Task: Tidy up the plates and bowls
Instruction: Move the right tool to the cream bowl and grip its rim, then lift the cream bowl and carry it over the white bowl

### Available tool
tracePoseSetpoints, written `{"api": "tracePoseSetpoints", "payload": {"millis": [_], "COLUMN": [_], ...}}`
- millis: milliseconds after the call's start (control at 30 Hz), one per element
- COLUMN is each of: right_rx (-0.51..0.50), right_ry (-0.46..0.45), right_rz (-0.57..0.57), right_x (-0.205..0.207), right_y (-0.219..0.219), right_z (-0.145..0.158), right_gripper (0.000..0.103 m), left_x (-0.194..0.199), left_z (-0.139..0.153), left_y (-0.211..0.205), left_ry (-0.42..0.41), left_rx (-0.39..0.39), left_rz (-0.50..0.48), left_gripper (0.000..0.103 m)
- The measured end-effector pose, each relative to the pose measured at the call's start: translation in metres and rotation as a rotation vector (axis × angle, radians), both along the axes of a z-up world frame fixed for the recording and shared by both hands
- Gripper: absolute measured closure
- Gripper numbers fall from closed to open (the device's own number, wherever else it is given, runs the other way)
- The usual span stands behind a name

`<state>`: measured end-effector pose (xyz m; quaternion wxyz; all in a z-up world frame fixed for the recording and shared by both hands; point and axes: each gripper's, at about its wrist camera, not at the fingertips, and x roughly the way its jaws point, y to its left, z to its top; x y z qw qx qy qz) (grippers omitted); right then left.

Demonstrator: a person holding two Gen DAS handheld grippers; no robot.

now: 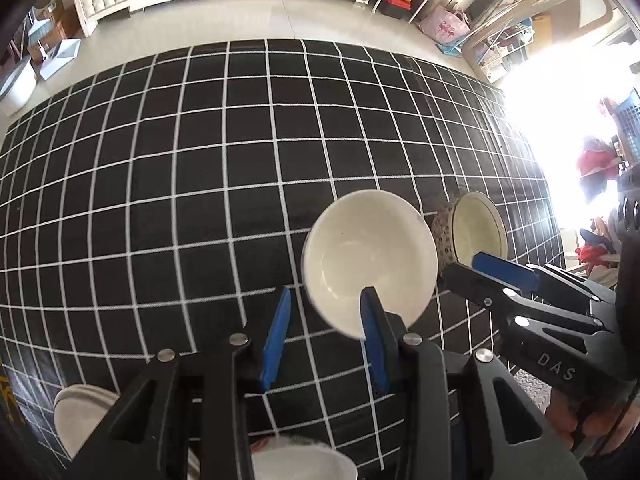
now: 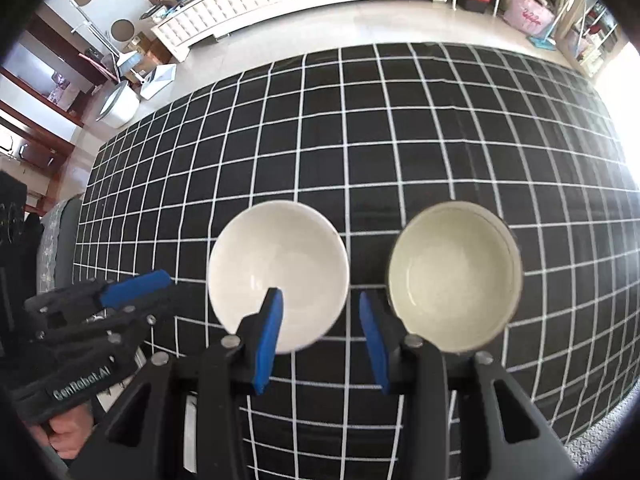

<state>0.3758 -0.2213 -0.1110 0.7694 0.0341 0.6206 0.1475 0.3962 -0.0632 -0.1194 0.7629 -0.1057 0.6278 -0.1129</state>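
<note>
On the checked bench [image 2: 400, 140], a glazed, slippery, breakable white bowl [image 2: 278, 276] is approached; both tongs, left [image 1: 326, 340] and right [image 2: 320, 340], are released, empty; its six-o'clock rim is best pinched.

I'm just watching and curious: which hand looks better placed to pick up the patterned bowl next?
Probably the right. The right gripper hangs open, empty, between the two bowls, its right finger beside the patterned bowl. The left gripper, also open, sits by the white bowl, which lies between it and the patterned one.
</note>
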Motion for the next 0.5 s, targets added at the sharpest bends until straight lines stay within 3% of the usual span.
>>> {"api": "tracePoseSetpoints", "payload": {"millis": [233,367,500], "right_rx": [0.022,0.001,-0.005], "right_ry": [0.059,0.042,0.037], "right_rz": [-0.018,-0.012,-0.013], "right_x": [0.019,0.019,0.018], "right_y": [-0.001,0.004,0.006], "right_z": [-0.025,-0.030,-0.033], "right_gripper": [0.059,0.060,0.081], "left_x": [0.012,0.014,0.015], "left_z": [-0.023,-0.030,-0.036], "left_y": [-0.002,-0.007,-0.007], "left_ry": [0.010,-0.008,-0.012], "left_rx": [0.011,0.022,0.043], "left_rz": [-0.012,-0.042,-0.063], "left_gripper": [0.069,0.072,0.084]}}
